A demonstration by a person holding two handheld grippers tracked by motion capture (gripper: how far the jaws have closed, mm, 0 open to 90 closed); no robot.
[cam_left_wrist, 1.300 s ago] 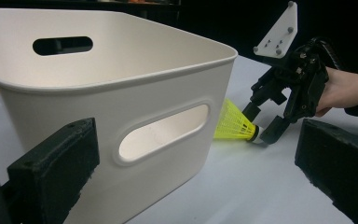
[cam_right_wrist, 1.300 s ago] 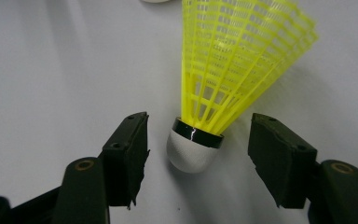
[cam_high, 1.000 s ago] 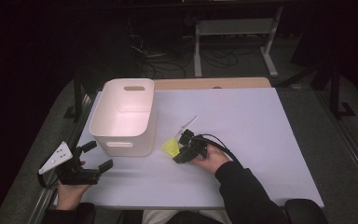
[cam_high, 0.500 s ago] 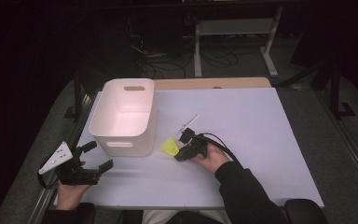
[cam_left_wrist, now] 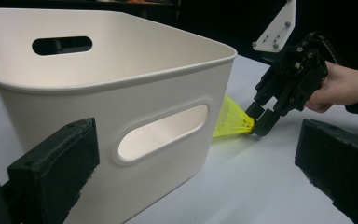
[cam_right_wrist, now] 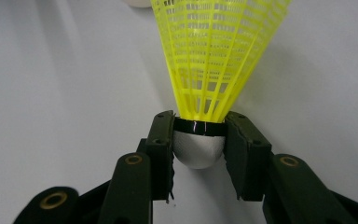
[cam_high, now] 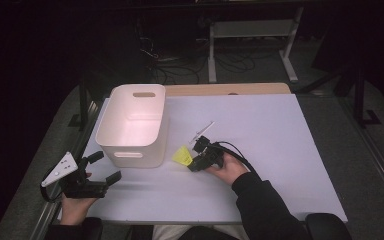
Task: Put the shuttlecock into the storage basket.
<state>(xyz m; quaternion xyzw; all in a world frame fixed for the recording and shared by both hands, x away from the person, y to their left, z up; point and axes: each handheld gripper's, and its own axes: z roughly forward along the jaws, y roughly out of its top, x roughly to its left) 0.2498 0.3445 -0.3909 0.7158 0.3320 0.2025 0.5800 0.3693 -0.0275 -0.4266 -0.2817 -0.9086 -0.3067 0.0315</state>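
Your right gripper (cam_right_wrist: 198, 154) just closed, pinching the shuttlecock (cam_right_wrist: 214, 56); bin (cam_high: 130, 125) at ten o'clock awaits; left gripper (cam_high: 105, 182) spread.

White bin (cam_high: 132, 125) on pale tabletop (cam_high: 260, 120)

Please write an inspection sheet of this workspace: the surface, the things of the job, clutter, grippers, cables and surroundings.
Surface: white rectangular table top, a wooden strip along its far edge.
Job's things: yellow plastic mesh shuttlecock with white rounded cork, lying on the table beside the white plastic bin with handle slots; the bin looks empty.
Clutter: nothing seen.
Grippers: right gripper clamped on the shuttlecock's cork; left gripper open, holding nothing, near the bin's front.
Cables: black cable trailing from the right gripper; more cables on the floor behind.
Surroundings: dark room, a metal frame beyond the table.
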